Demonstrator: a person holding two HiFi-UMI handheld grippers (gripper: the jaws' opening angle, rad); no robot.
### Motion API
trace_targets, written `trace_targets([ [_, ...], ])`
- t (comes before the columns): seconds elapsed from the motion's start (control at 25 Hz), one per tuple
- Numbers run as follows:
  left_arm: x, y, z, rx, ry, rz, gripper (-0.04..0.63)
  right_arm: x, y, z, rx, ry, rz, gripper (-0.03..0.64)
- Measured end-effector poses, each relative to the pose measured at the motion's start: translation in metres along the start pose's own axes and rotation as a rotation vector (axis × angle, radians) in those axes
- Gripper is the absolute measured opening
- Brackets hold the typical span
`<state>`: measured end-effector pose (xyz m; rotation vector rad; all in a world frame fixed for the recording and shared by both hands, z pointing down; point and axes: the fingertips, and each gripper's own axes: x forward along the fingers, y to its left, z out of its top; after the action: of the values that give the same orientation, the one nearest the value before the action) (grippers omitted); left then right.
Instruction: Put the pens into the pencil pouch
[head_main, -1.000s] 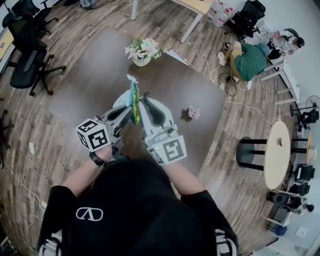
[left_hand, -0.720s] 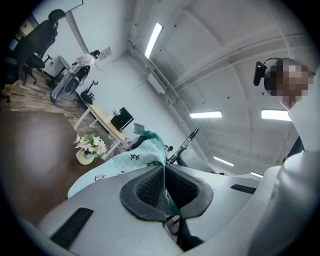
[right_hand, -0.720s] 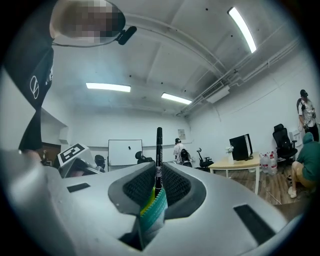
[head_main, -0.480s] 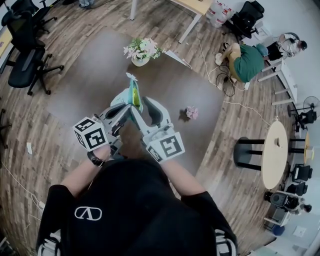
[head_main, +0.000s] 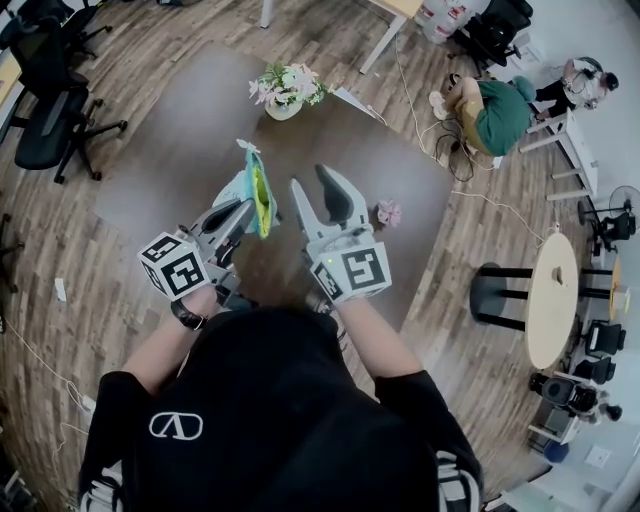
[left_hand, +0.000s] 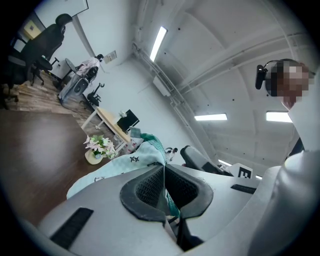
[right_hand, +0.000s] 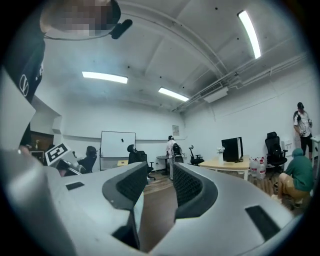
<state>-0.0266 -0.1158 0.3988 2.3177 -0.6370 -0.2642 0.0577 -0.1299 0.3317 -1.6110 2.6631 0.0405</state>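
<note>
Wood floor lies all around a big brown table (head_main: 180, 130). On it stands a white pot (head_main: 284, 109) with pink and white flowers in it. The left gripper (head_main: 246, 207) is squeezed tight on the pencil pouch (head_main: 256, 188) and holds it up over the table. What is inside the pouch cannot be seen. The right gripper (head_main: 312, 180) is just beside the pouch. Its jaws have just been opening, with nothing between them.

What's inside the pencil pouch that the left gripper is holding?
Only a yellow-green inner edge shows along the mouth of the pencil pouch, which is pinched by the left gripper. The fabric hides whether any pens lie inside.
</note>
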Motion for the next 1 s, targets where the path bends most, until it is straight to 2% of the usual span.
trace_targets([
  [0.16,-0.014,0.01,-0.003,-0.017,-0.016,0.028,0.011,0.031,-0.026,-0.047,-0.023,0.165,0.0,0.147],
  [0.32,-0.027,0.021,-0.007,-0.034,-0.025,0.058,0.011,0.072,-0.043,-0.13,-0.012,0.405,0.034,0.147],
  [0.52,-0.043,0.033,-0.012,-0.061,-0.041,0.104,0.011,0.105,-0.037,-0.236,-0.006,0.666,0.113,0.147],
  [0.76,-0.052,0.048,-0.021,-0.074,-0.052,0.152,0.011,0.112,-0.031,-0.347,0.002,0.935,0.174,0.138],
  [1.0,-0.055,0.057,-0.028,-0.088,-0.059,0.185,0.011,0.103,-0.029,-0.429,0.022,1.169,0.232,0.132],
])
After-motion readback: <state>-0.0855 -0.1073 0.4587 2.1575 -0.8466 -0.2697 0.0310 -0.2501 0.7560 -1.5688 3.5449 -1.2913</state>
